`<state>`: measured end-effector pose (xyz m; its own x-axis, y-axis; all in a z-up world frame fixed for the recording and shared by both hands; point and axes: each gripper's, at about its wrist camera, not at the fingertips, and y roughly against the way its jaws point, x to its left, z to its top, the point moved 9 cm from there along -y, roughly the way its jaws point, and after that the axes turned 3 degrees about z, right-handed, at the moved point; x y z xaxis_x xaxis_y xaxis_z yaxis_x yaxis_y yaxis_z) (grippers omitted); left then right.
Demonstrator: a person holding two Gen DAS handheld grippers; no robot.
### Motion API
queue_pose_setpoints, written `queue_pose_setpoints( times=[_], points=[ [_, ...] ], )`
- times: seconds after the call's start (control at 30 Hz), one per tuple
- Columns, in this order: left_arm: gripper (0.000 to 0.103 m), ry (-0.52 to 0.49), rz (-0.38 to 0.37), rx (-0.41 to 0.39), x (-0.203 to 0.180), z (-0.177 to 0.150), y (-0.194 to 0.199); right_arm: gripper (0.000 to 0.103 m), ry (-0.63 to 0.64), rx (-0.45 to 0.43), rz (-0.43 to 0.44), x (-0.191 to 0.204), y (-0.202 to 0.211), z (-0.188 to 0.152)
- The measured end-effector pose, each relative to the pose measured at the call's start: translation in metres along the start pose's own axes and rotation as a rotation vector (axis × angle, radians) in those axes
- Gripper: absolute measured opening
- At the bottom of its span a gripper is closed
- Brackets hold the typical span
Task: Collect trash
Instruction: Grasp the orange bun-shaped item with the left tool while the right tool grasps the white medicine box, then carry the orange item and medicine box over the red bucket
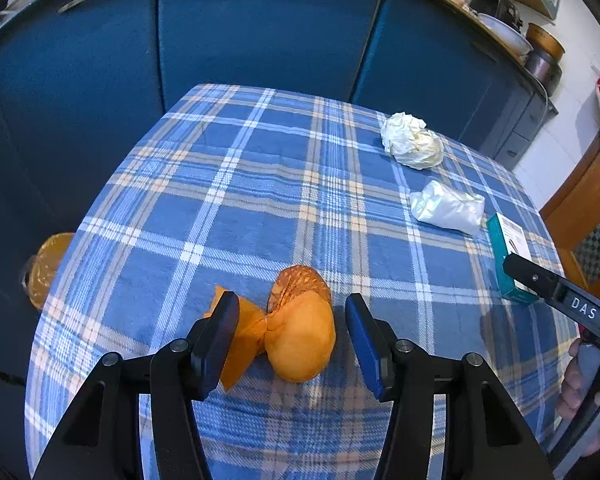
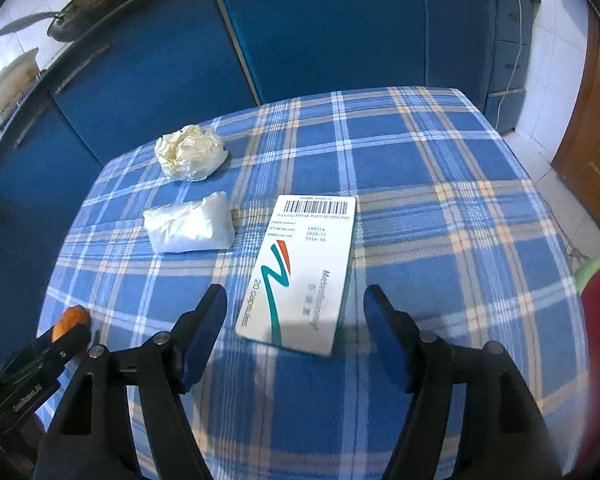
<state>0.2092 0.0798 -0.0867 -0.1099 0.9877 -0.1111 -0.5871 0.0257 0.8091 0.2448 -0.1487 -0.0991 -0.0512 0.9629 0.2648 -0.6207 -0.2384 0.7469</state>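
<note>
Left gripper (image 1: pixel 292 334), jaws apart, straddles the orange peel (image 1: pixel 296 328) at table (image 1: pixel 228 200) centre. Right gripper (image 2: pixel 296 320), jaws apart, frames the box (image 2: pixel 304 268) reading "20 capsules"; wrappers lie at 10 o'clock.

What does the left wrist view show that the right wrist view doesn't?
Left wrist only: the whole orange peel between the open left gripper, and an orange-lined bin beside the table. Right wrist only: the capsule box's printed face between the open right gripper, plus a wok. Both: crumpled paper, white packet, plaid tablecloth.
</note>
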Motion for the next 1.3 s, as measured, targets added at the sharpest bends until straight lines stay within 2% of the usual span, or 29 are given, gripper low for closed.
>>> queue_pose_setpoints(
  times=[0.13, 0.2, 0.23, 0.43, 0.5, 0.9, 1.3],
  points=[
    [0.041, -0.004, 0.021, -0.016, 0.002, 0.0, -0.001, 0.072, 0.043, -0.011, -0.038, 0.004, -0.005, 0.002],
    [0.036, 0.002, 0.008, -0.017, 0.002, 0.001, 0.0, 0.066, 0.066, -0.015, -0.066, 0.005, -0.006, 0.002],
    [0.034, 0.003, 0.006, -0.017, 0.003, 0.001, 0.0, 0.059, 0.078, -0.02, -0.08, 0.005, -0.006, 0.002],
    [0.024, 0.029, -0.024, -0.023, 0.001, 0.0, 0.007, 0.055, 0.038, -0.009, -0.006, 0.003, 0.001, 0.0],
    [0.018, 0.027, -0.037, -0.031, -0.004, -0.001, 0.012, 0.055, 0.033, -0.013, 0.014, 0.004, 0.005, -0.002],
    [0.018, 0.002, -0.12, -0.055, -0.036, -0.01, 0.044, 0.055, 0.009, -0.079, 0.087, -0.002, 0.063, -0.022],
    [0.018, -0.073, -0.219, -0.084, -0.09, -0.02, 0.079, 0.055, -0.043, -0.153, 0.089, -0.032, 0.125, -0.044]
  ],
)
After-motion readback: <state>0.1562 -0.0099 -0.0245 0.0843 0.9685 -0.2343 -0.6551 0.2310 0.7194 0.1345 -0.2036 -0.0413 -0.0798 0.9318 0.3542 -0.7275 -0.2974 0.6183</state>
